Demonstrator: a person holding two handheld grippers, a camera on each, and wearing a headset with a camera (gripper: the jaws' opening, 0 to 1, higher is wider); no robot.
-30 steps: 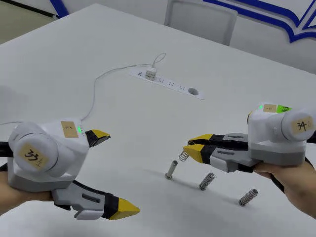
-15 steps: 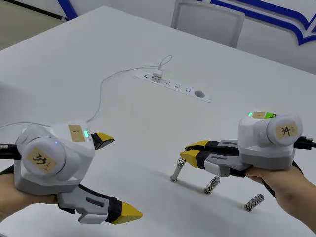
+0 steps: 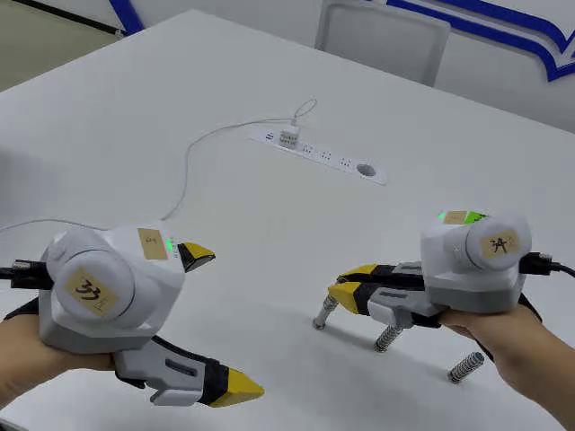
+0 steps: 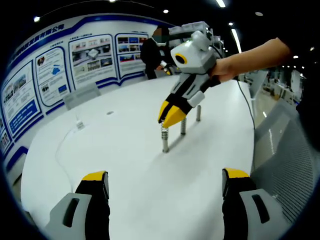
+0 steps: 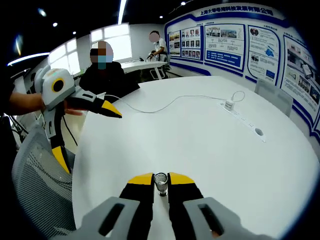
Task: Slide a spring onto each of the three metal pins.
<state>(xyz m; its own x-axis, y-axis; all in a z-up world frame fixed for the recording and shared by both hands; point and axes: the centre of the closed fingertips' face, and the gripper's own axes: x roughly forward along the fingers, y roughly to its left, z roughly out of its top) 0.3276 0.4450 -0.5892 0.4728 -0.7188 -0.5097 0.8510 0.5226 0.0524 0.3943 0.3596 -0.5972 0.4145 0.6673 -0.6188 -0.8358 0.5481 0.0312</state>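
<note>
Now the right gripper (image 3: 340, 285), squeezing a spring (image 5: 160, 181), seems to sit just above the upright pin (image 3: 321, 318), lower middle of frame.

Three thin silver metal pins (image 4: 183, 126) stand upright in a row. The middle pin (image 3: 388, 337) and right pin (image 3: 467, 366) wear coiled steel springs (image 3: 384, 339). The left pin (image 3: 322, 315) (lower shaft bare) has a small spring (image 5: 160, 183) at its tip.

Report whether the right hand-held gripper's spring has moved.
Yes. The spring, earlier held above the leftmost pin, is now lowered over it by the right hand-held gripper.
</note>
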